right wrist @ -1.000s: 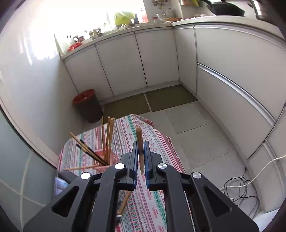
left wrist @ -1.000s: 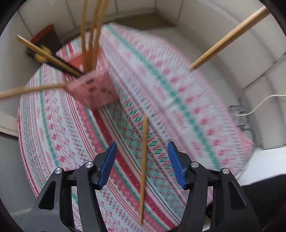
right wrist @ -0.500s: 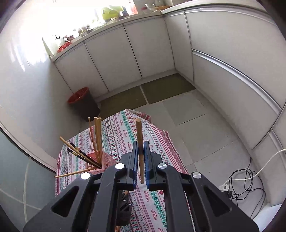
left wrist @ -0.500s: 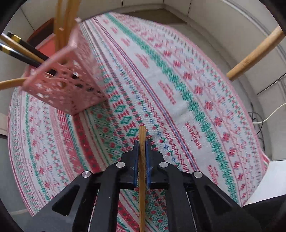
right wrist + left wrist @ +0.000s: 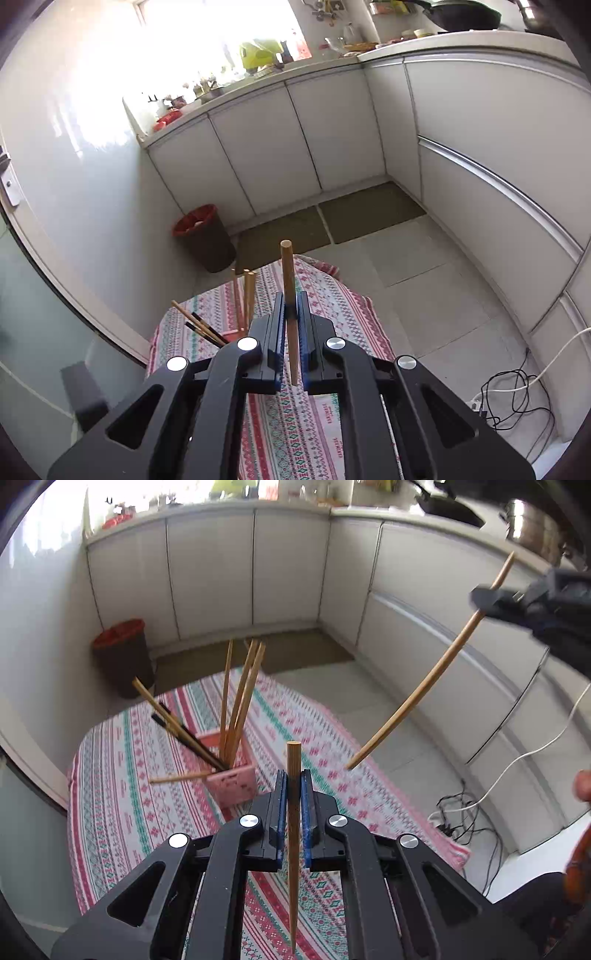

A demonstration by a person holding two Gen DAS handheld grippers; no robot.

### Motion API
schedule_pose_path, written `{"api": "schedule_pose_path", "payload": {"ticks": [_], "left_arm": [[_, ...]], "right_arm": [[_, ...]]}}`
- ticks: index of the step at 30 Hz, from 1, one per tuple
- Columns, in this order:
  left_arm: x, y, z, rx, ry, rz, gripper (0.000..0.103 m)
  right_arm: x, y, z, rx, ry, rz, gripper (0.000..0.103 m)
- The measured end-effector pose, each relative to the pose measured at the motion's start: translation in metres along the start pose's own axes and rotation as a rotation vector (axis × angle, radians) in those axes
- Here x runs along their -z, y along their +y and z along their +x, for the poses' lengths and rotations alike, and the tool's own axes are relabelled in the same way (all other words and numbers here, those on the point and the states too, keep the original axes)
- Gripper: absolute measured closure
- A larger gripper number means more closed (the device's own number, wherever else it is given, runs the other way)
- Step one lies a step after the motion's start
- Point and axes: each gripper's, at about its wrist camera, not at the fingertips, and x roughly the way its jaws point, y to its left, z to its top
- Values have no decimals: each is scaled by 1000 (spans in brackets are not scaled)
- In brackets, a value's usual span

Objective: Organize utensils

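This is a home kitchen: white cabinets (image 5: 258, 155) run along the far wall and turn down the right side under a pale counter (image 5: 461, 40) crowded with bottles, bowls and a dark wok (image 5: 465, 14) by a bright window. On the tiled floor (image 5: 424, 280) lie two dark mats (image 5: 332, 225), and a red-lined bin (image 5: 203, 240) stands at far left. Nearer stands a small worktop under a patterned cloth (image 5: 129, 775), and cables (image 5: 517, 391) trail at near right.

White cabinets (image 5: 280, 147) wrap the corner ahead of me under a cluttered counter (image 5: 258, 77), with a bright window (image 5: 218, 33) above. On the grey tiled floor (image 5: 424, 295) lie dark mats (image 5: 332, 225) and a red-lined bin (image 5: 205, 238).
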Motion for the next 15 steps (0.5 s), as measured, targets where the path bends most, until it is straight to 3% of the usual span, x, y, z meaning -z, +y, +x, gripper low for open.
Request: {"api": "schedule_pose_path", "payload": {"ticks": [6, 12, 15], "left_arm": [[-35, 13, -44, -7, -159, -70, 97], [-67, 33, -71, -152, -472, -166, 97], [-74, 32, -64, -188, -553, -212, 97]], "right_arm": [[-22, 10, -7, -56, -31, 7, 96], [-36, 16, 9, -104, -59, 43, 96], [-36, 21, 25, -118, -43, 46, 96]]}}
